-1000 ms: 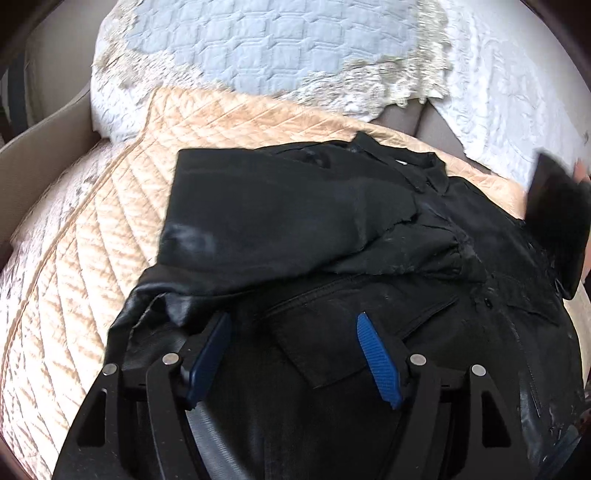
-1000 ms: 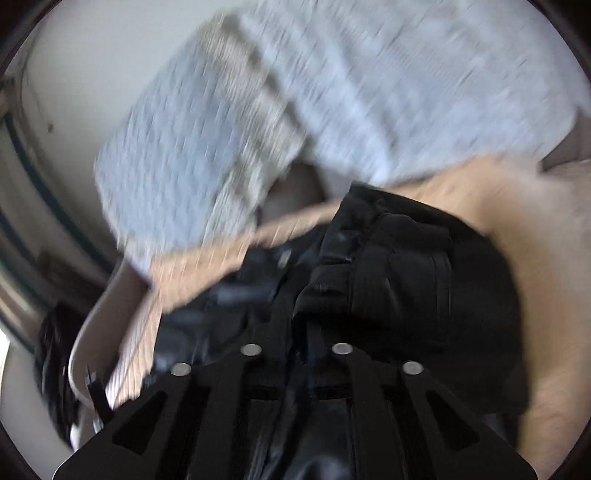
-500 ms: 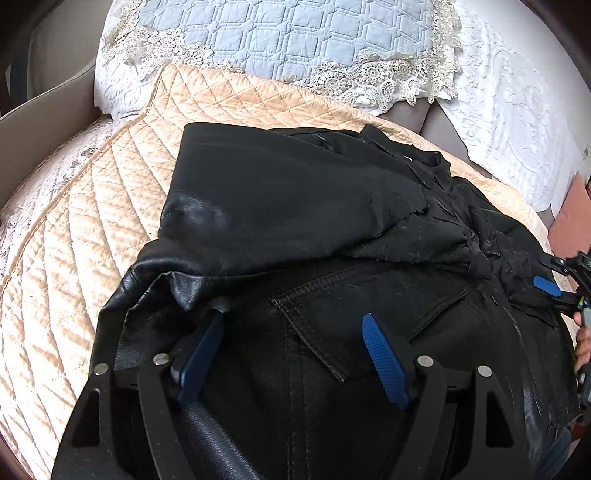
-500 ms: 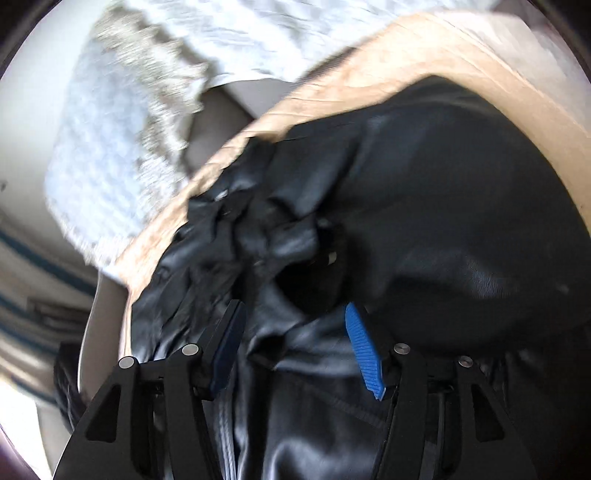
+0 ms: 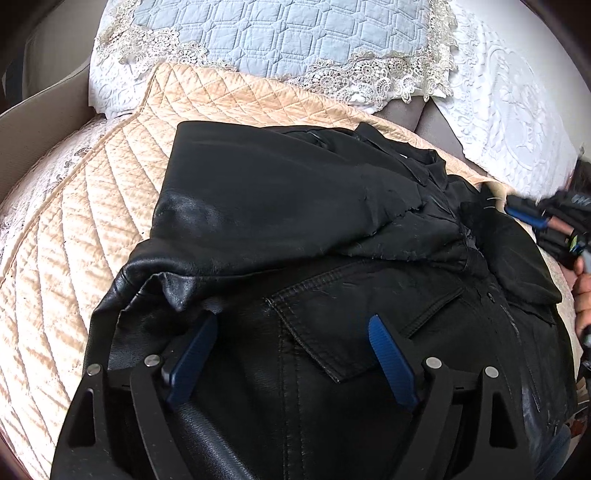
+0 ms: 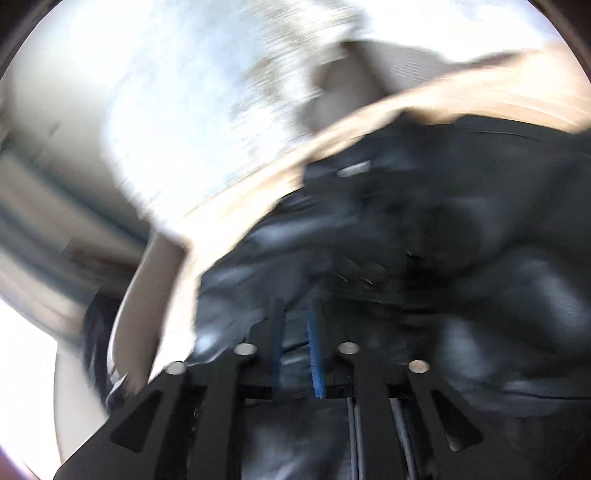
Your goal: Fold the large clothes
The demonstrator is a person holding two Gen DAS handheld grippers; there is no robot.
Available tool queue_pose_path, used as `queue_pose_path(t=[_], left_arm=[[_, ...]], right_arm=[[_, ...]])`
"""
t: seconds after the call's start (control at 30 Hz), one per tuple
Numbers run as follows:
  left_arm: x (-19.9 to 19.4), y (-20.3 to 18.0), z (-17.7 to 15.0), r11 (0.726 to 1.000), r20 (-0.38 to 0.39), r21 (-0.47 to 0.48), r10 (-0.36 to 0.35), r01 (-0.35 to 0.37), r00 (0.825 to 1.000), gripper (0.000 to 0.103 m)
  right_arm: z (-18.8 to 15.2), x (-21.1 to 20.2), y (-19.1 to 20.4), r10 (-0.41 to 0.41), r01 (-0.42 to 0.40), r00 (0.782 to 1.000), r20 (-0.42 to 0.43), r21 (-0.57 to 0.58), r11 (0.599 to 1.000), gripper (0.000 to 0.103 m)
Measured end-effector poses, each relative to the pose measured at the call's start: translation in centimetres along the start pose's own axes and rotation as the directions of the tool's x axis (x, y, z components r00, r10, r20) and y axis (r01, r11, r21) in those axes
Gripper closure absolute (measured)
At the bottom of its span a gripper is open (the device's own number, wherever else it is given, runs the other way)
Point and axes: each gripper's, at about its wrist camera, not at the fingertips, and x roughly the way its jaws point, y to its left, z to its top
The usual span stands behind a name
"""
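Motion blur smears the right claw (image 6: 297,332) and jacket (image 6: 461,229).

So it's a black leather jacket (image 5: 280,229), kinda worn and scuffed, lying flat-ish with one sleeve folded across the body. Chest pocket flap faces up, collar end bunched and wrinkled, and it's shiny in spots.

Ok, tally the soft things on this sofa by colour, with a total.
Black: 1, the jacket
Peach: 1, the quilted cover
Light blue with lace: 1, the cushion
White: 1, the embroidered cushion
Total: 4
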Motion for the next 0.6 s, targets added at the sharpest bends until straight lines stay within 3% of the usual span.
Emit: queue_pose_path(t=[0.07, 0.17, 0.27, 0.37, 0.43, 0.47, 0.5, 0.6], left_arm=[[0.0, 0.1, 0.0, 1.0, 0.0, -0.001, 0.0, 0.0, 1.0, 0.018], [0.1, 0.1, 0.0, 1.0, 0.001, -0.001, -0.001, 0.001, 1.0, 0.018], [0.1, 0.0, 0.0, 1.0, 0.0, 0.004, 0.0, 0.0, 1.0, 0.016], [0.3, -0.3, -0.1, 1.0, -0.003, 0.017, 0.01, -0.01, 1.0, 0.015], [0.4, -0.4, 0.0, 1.0, -0.006, 0.022, 0.013, -0.013, 1.0, 0.015], [0.4, -0.3, 0.0, 1.0, -0.006, 0.021, 0.012, -0.012, 1.0, 0.015], [0.3, -0.3, 0.1, 1.0, -0.009, 0.019, 0.011, -0.011, 1.0, 0.016], [-0.7, -0.5, 0.9, 1.0, -0.027, 0.013, -0.005, 0.006, 1.0, 0.017]], right_arm=[[-0.6, 0.0, 1.7, 0.024, -0.024, 1.0, 0.001, -0.076, 0.997, 0.066], [-1.0, -1.5, 0.7, 0.011, -0.007, 0.997, 0.072, -0.056, 0.998, 0.066], [-0.6, -2.3, -2.2, -0.133, 0.131, 0.981, 0.138, 0.025, 0.991, 0.066], [-0.8, 0.0, -4.5, -0.247, 0.244, 0.966, 0.079, 0.05, 0.969, 0.066], [-1.7, 2.4, -4.9, -0.233, 0.233, 0.972, -0.026, 0.011, 0.972, 0.066], [-2.4, 3.8, -4.8, -0.251, 0.251, 0.964, -0.083, -0.017, 0.968, 0.066], [-2.9, 4.0, -4.2, -0.274, 0.27, 0.959, -0.073, -0.059, 0.961, 0.065], [-2.9, 1.7, -3.1, -0.219, 0.215, 0.975, -0.034, -0.087, 0.973, 0.065]])
